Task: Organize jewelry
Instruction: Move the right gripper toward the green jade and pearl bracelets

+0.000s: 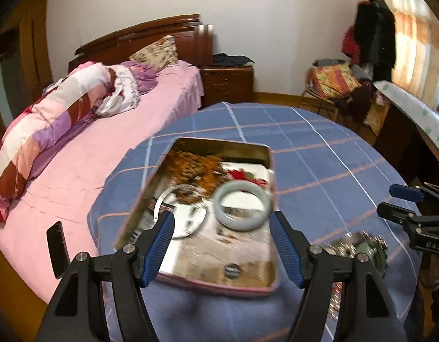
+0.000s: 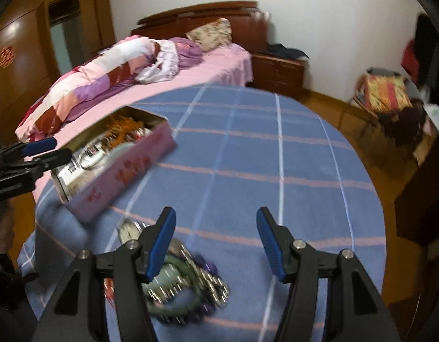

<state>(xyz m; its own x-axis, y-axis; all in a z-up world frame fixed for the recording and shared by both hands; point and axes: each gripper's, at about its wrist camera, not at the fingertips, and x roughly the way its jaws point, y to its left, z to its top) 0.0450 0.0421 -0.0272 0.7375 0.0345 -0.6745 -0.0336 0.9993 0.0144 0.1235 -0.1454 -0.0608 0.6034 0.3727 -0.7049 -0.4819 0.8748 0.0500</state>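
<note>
An open pink tin (image 1: 269, 285) lies on the blue checked cloth; it also shows in the right wrist view (image 2: 125, 171). In it are a pale jade bangle (image 1: 242, 206), a silver ring-shaped bangle (image 1: 179, 213), orange beads (image 1: 196, 165) and a red piece (image 1: 242, 175). My left gripper (image 1: 222, 219) is open just above the tin, near the bangle, and holds nothing. A pile of loose jewelry (image 2: 188, 287) with a green bangle and silver chains lies on the cloth; it also shows in the left wrist view (image 1: 359, 245). My right gripper (image 2: 215, 216) is open and empty above that pile.
The cloth-covered table (image 2: 262, 154) stands beside a pink bed (image 1: 85, 165) with a rolled quilt. A dark phone (image 1: 57, 248) lies on the bed near the table. A wooden nightstand (image 1: 226, 81) and a chair with cushions (image 1: 333, 81) stand farther back.
</note>
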